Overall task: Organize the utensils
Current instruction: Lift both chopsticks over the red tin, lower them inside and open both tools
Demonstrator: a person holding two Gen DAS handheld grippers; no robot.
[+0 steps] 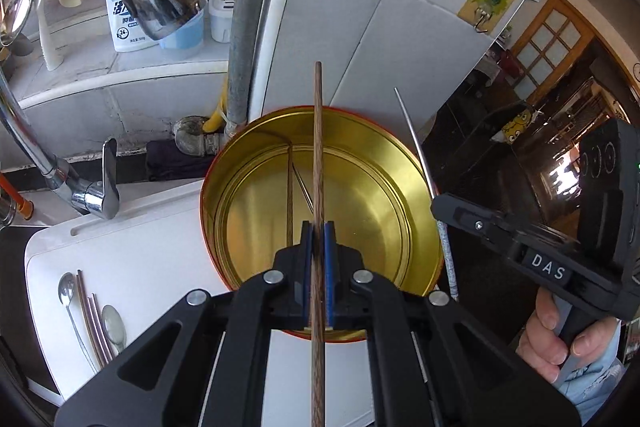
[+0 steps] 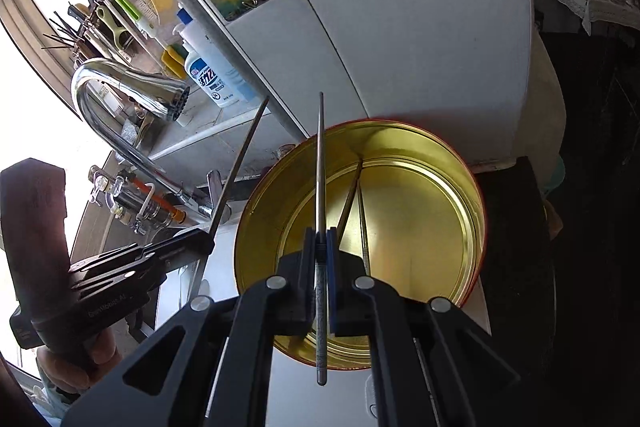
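Showing both grippers above a round gold tin on a white counter. The left gripper pinches a wooden chopstick between its blue pads; the right gripper pinches a metal chopstick, both pointing over the tin's open mouth. One wooden and one metal chopstick already lean inside the tin. Two spoons and more chopsticks lie on the counter, left.

Both tongs, left and right, angled downward (jaws clamped tight).
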